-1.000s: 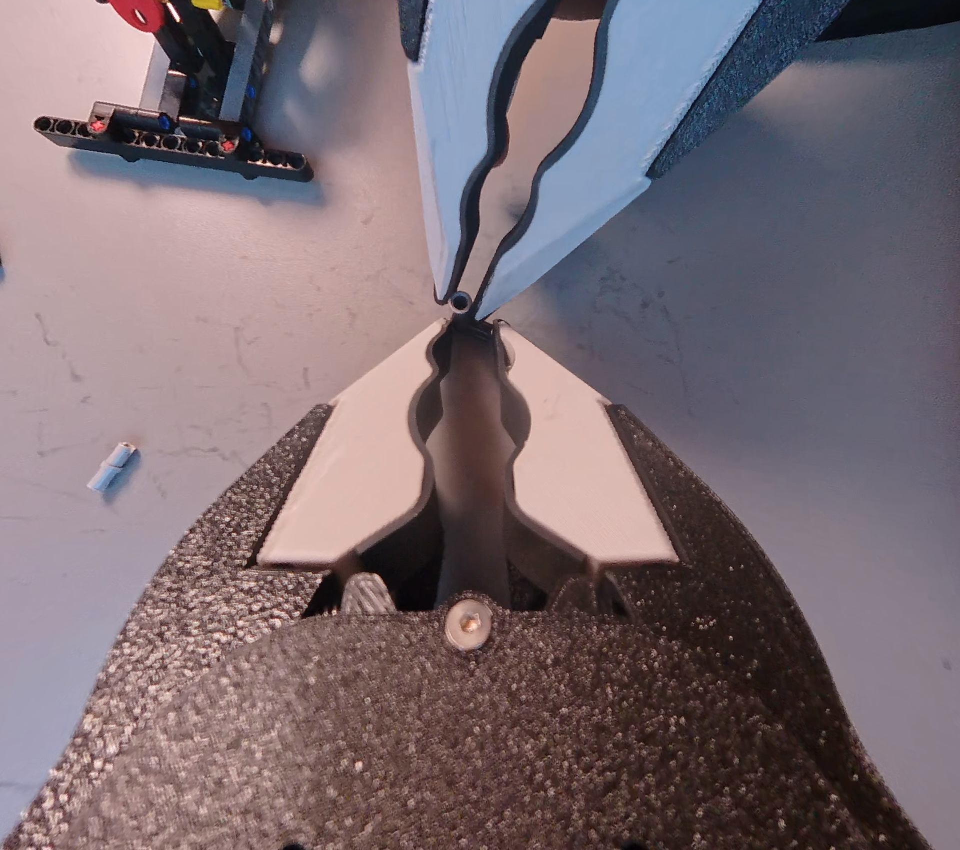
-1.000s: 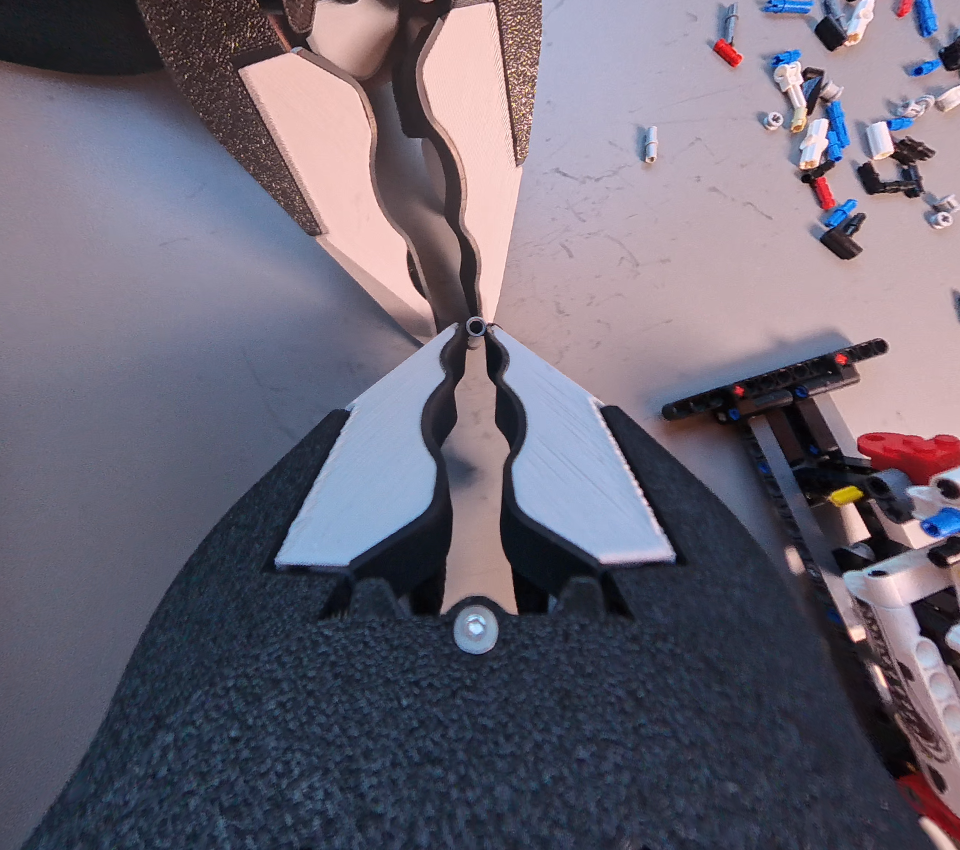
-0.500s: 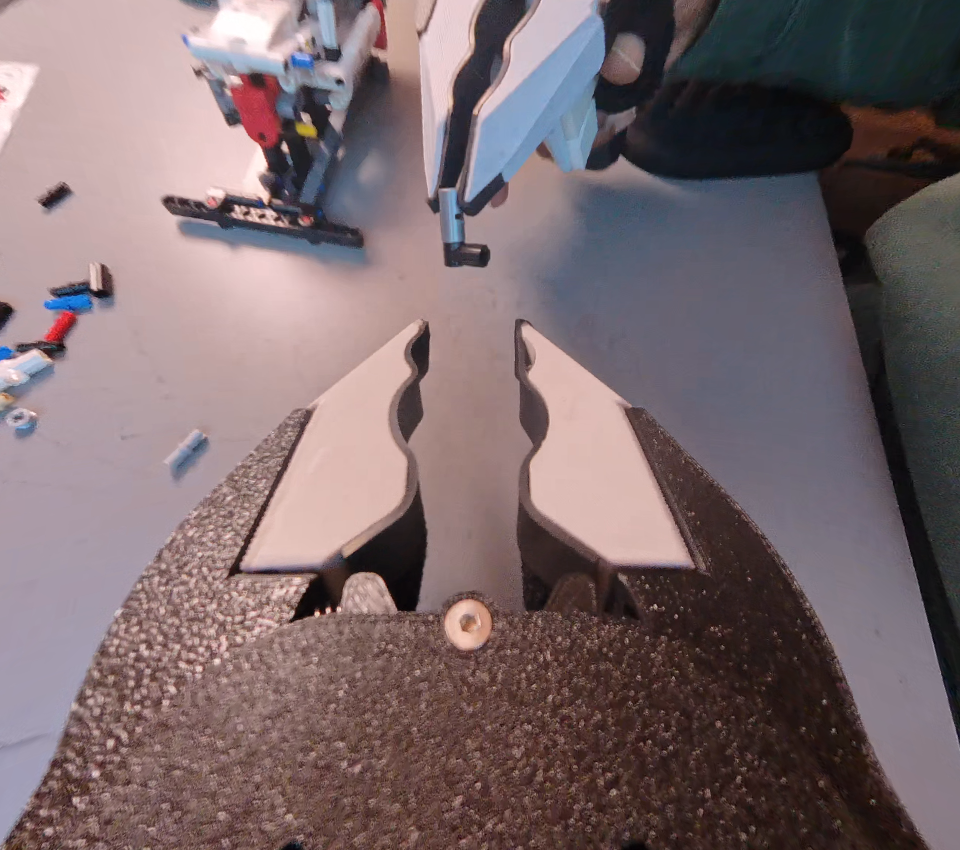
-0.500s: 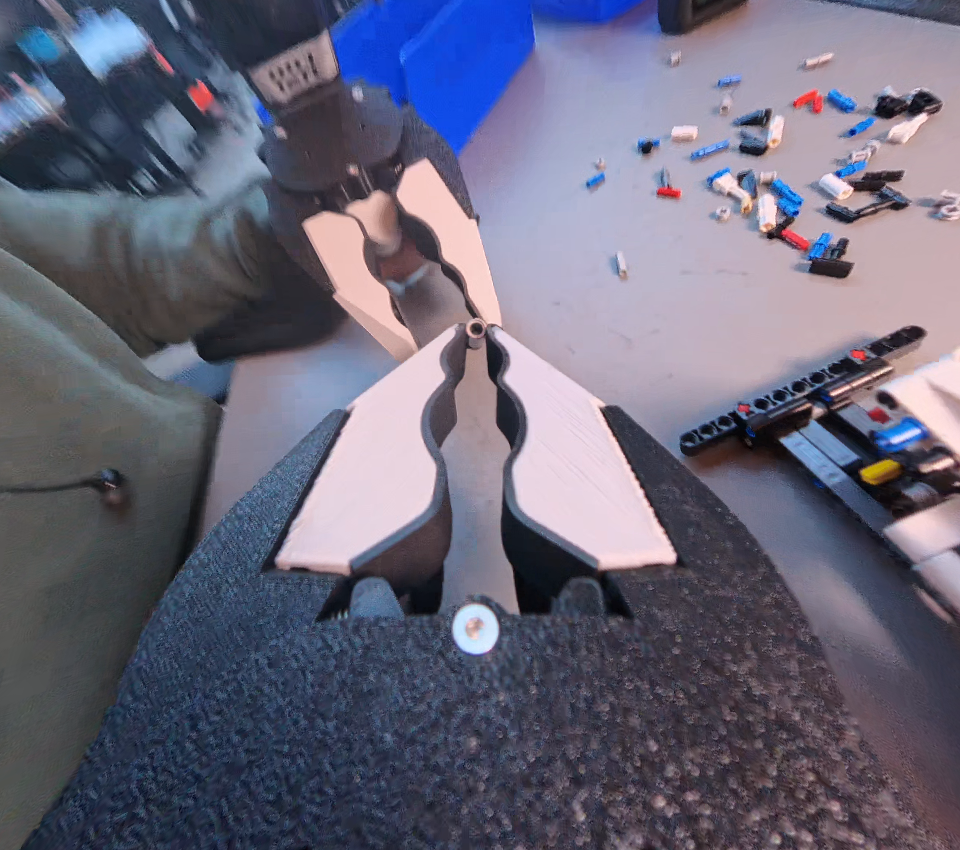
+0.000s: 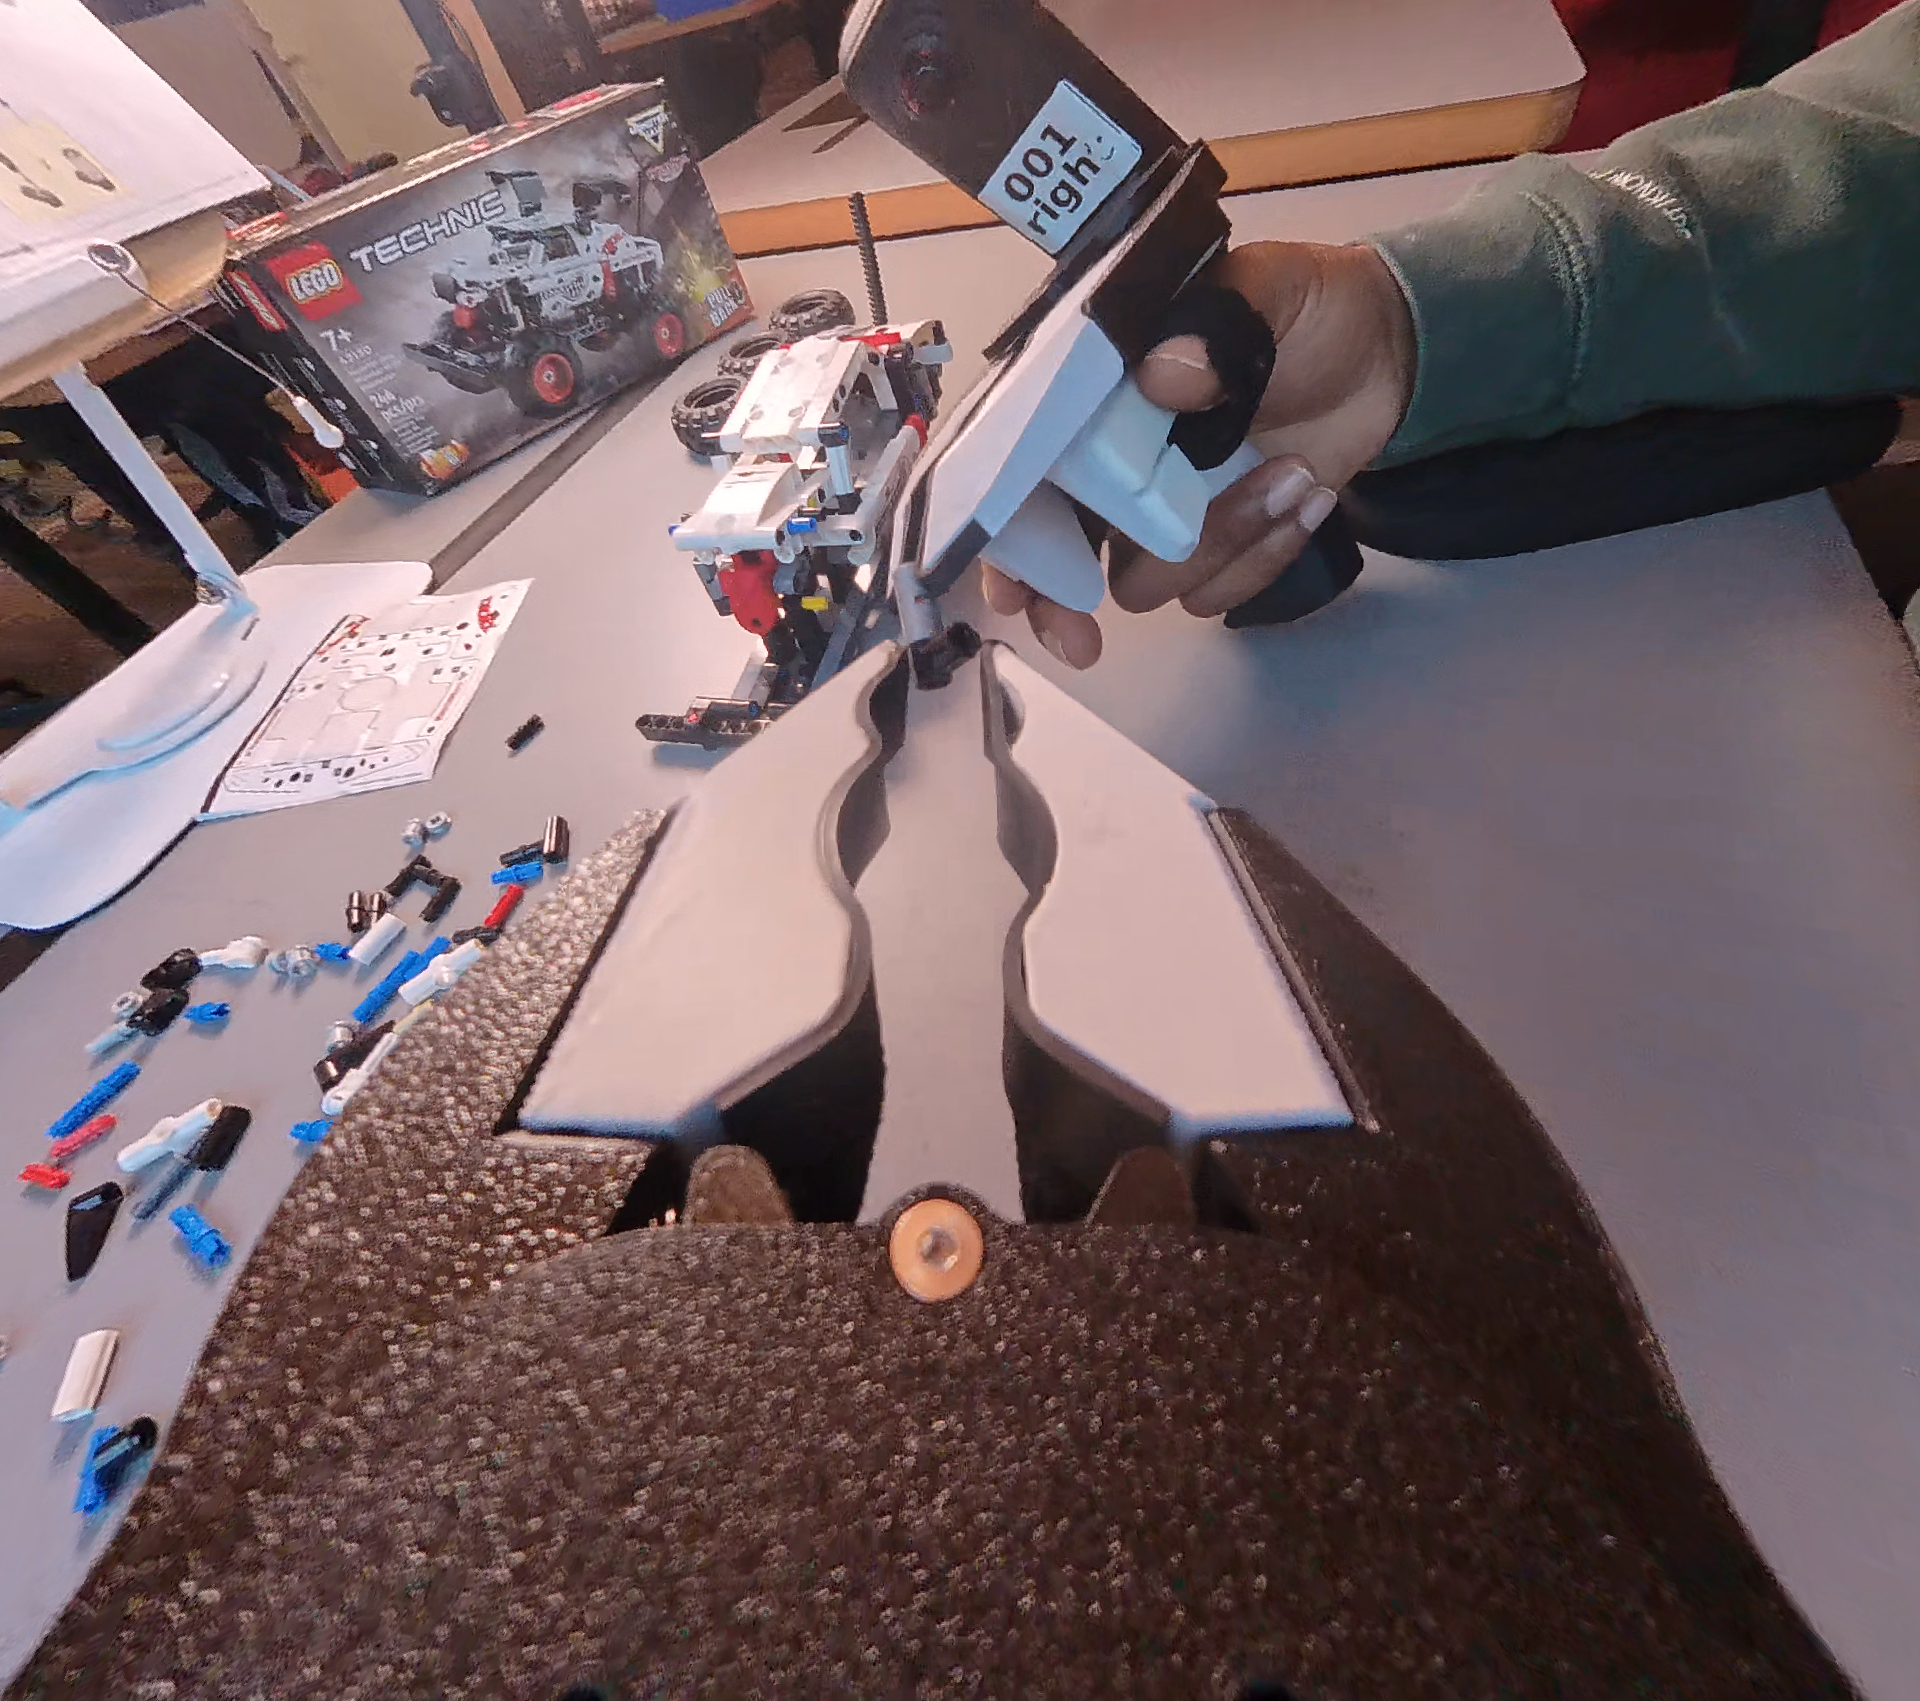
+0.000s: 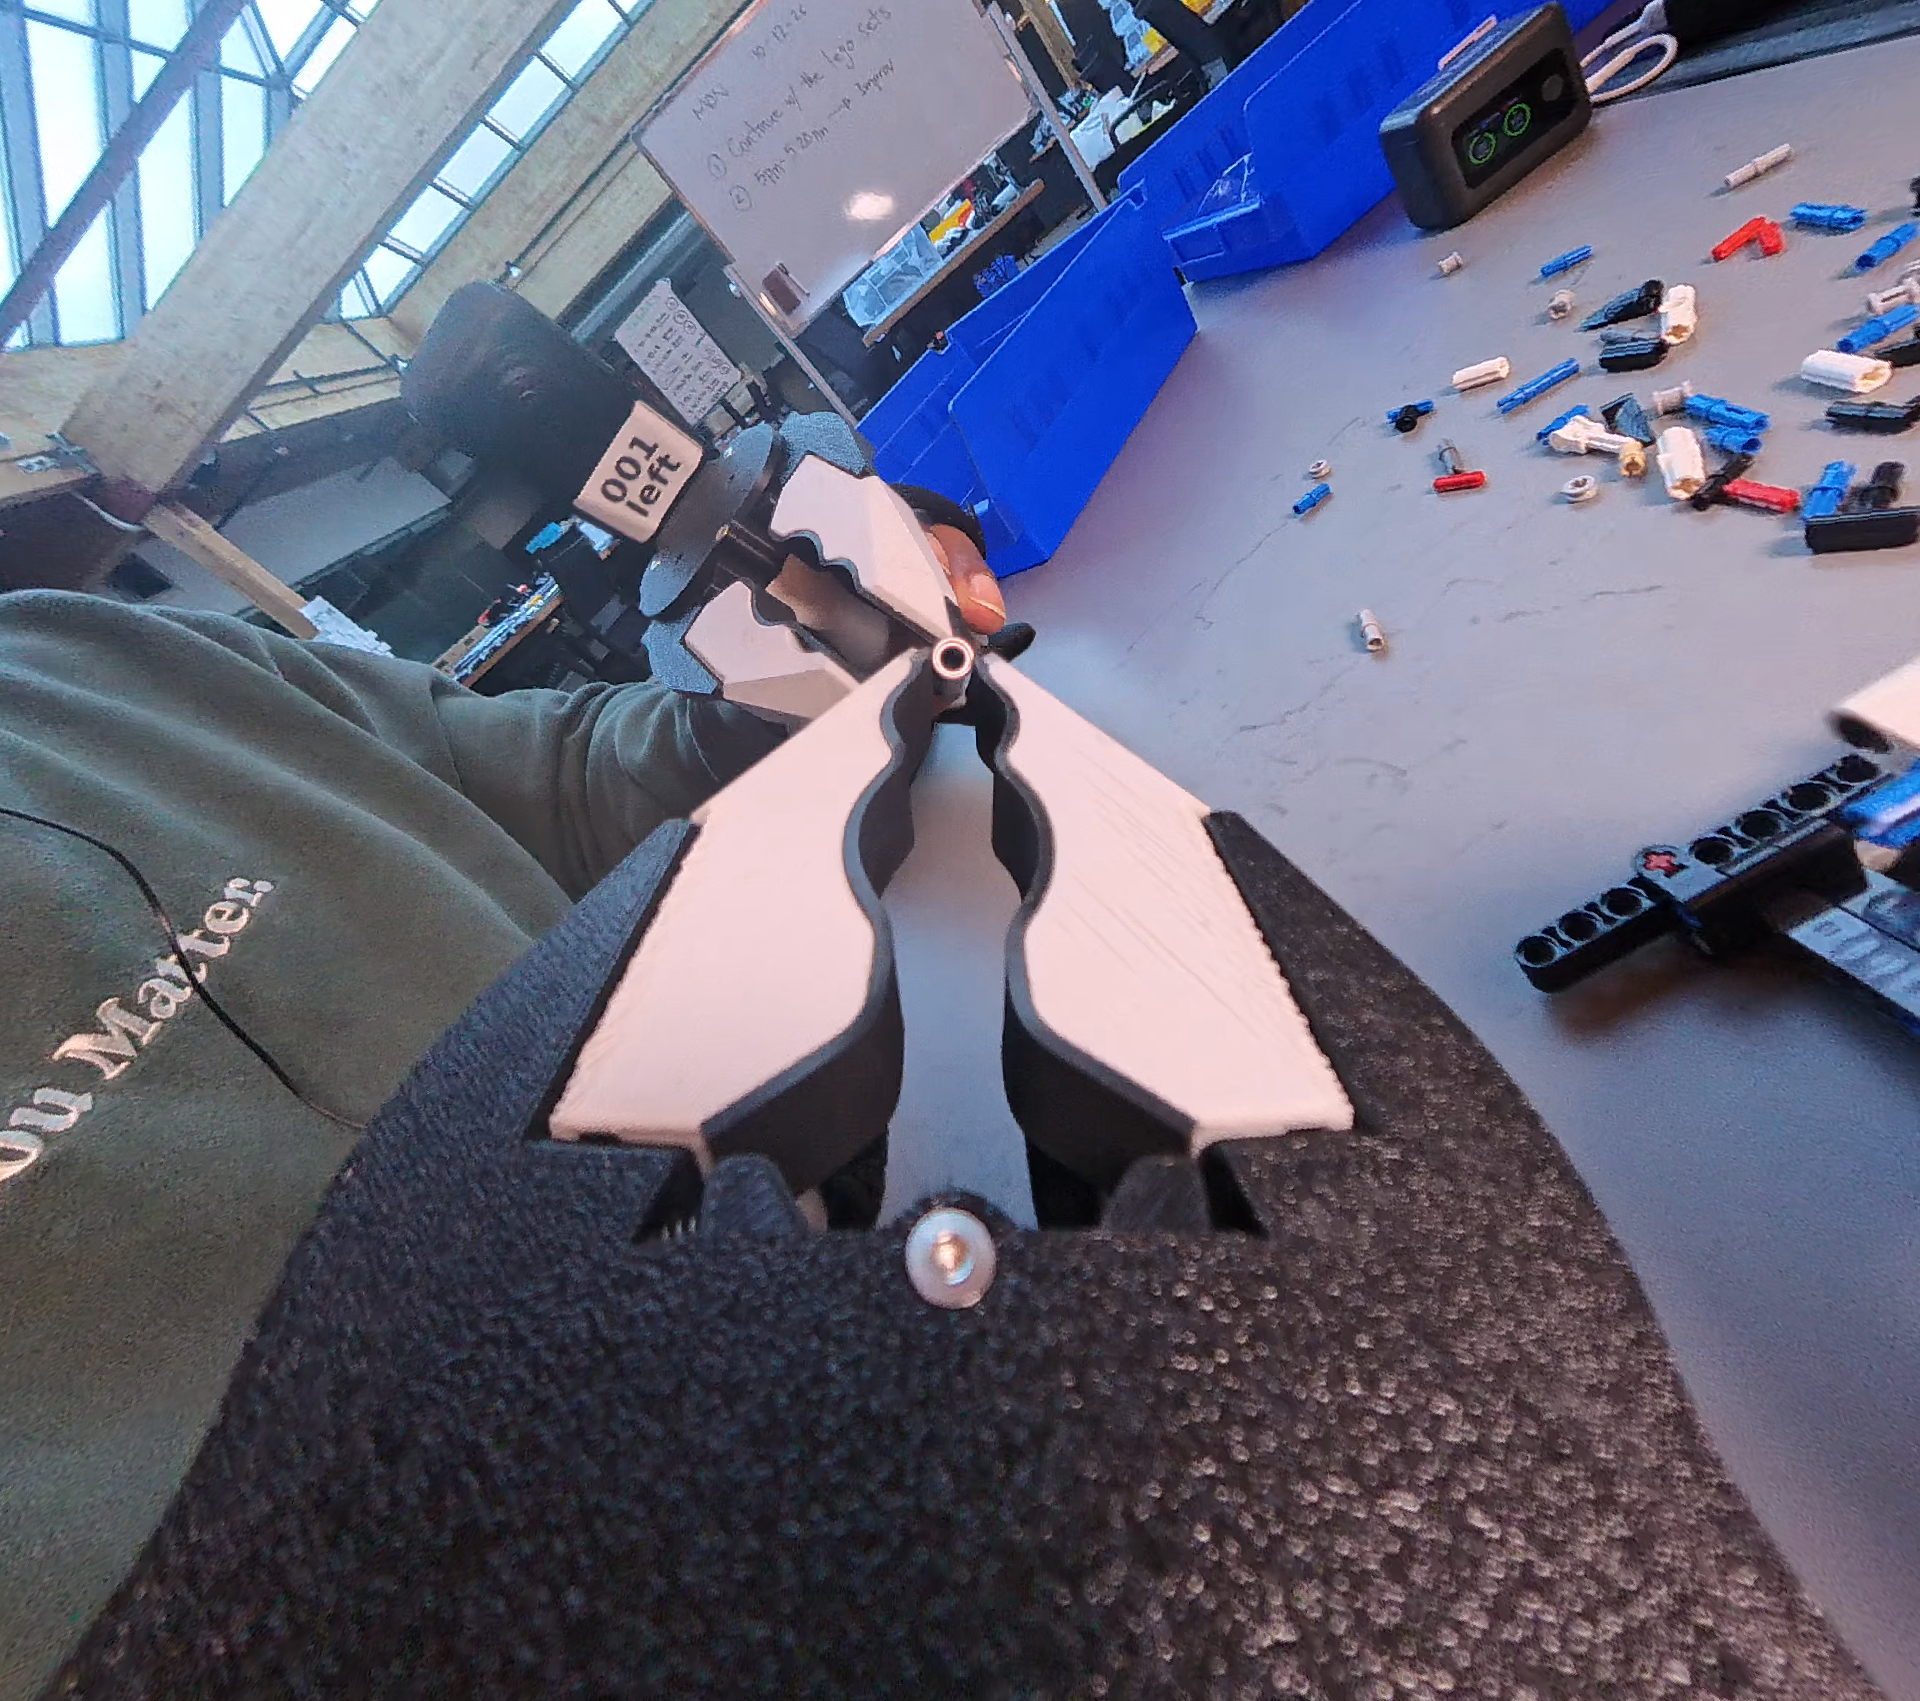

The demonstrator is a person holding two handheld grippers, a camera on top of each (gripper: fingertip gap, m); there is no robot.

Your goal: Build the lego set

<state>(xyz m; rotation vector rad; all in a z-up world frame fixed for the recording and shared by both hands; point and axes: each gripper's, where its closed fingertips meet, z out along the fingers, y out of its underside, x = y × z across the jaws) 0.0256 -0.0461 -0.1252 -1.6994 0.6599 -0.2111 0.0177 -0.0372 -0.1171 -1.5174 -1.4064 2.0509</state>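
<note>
Up close, the right tool (image 6: 951, 680) is clenched on a small grey and black pin piece (image 5: 925, 635), and the left tool (image 5: 938, 664) stands released with its tips either side of the piece's black end. Just beyond sits the half-built truck (image 5: 810, 462) on the grey desk (image 5: 1455, 820), loose parts (image 5: 312, 976) scattered leftward, and the set's box (image 5: 488, 290) at the far edge.

R tool (image 6: 951, 675) held up off the worktop, its fingers nearly closed, tips pinching a small grey-and-black piece; R hand (image 5: 1262, 446) wraps the grip, green sleeve behind. L tool (image 5: 940, 664) faces it tip to tip, fingers a little apart, tips either side of the piece's black end. L hand mostly hidden.
</note>
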